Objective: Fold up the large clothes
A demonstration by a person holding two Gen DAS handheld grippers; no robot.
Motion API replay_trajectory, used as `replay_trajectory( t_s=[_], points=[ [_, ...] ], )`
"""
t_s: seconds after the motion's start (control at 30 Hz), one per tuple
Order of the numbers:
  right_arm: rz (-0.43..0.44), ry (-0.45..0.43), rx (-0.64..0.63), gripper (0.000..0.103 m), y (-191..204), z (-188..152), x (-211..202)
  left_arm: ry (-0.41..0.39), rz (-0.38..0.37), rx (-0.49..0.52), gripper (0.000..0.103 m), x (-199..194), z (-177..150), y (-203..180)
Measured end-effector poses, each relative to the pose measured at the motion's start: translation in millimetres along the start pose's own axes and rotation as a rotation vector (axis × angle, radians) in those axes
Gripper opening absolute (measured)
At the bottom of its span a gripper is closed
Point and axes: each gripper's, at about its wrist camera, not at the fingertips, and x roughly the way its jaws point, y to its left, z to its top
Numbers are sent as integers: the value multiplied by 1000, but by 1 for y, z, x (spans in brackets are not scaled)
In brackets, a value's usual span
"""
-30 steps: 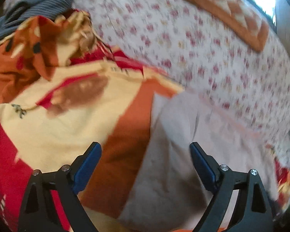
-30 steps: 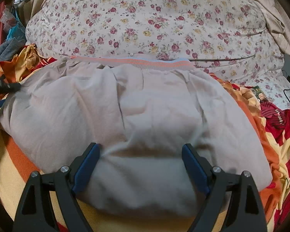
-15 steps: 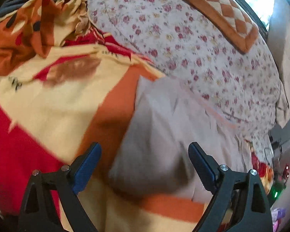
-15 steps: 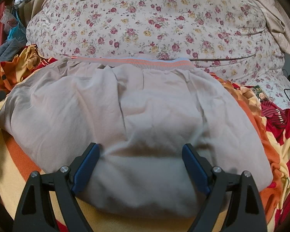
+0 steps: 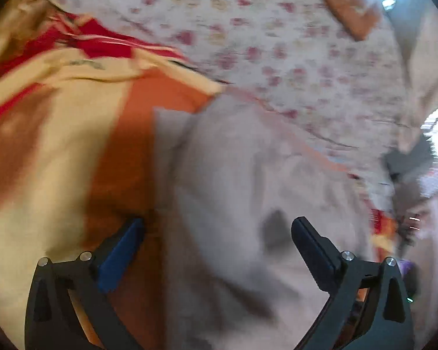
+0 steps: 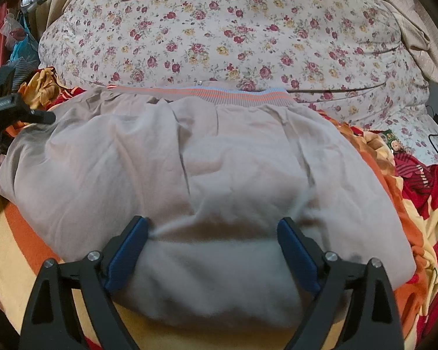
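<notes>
1. Garment: grey sweatshirt (image 6: 207,169) lies flat on the orange/yellow/red blanket (image 6: 423,233) on the bed, striped ribbed hem (image 6: 219,94) at the far edge against the floral duvet (image 6: 219,29). It looks already folded into a rough rectangle, near edge bulky.
2. Right claw (image 6: 211,239): jaws wide apart, straddling the near edge of the sweatshirt. Pads sit at the cloth but aren't pinching; nothing gripped.
3. Left claw (image 5: 217,233): jaws also wide, empty, over the sweatshirt's left side where it meets the blanket. That view is motion-blurred, so contact with the cloth can't be confirmed. In the right view it shows at the left edge (image 6: 17,110), by the garment's left side.
4. Step, my read: mid-fold, both claws lining up for the next fold grab.
5. Next move needs: each claw pinching all layers at its edge, then lifting together and carrying across evenly.
6. Risk: thick near edge may slip or only the top layer gets caught.
</notes>
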Motion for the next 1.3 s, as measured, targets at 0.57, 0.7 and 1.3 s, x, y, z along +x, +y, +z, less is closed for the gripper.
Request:
replay_trajectory(
  t_s=[0.57, 0.7, 1.3],
  points=[
    [6, 0, 5, 94, 1, 2, 1, 81, -75, 30, 59, 12, 4, -2],
    [41, -81, 55, 85, -11, 13, -18, 42, -23, 17, 34, 12, 7, 1],
    [104, -78, 391, 85, -160, -43, -71, -10, 94, 78, 15, 13, 0, -11]
  ],
)
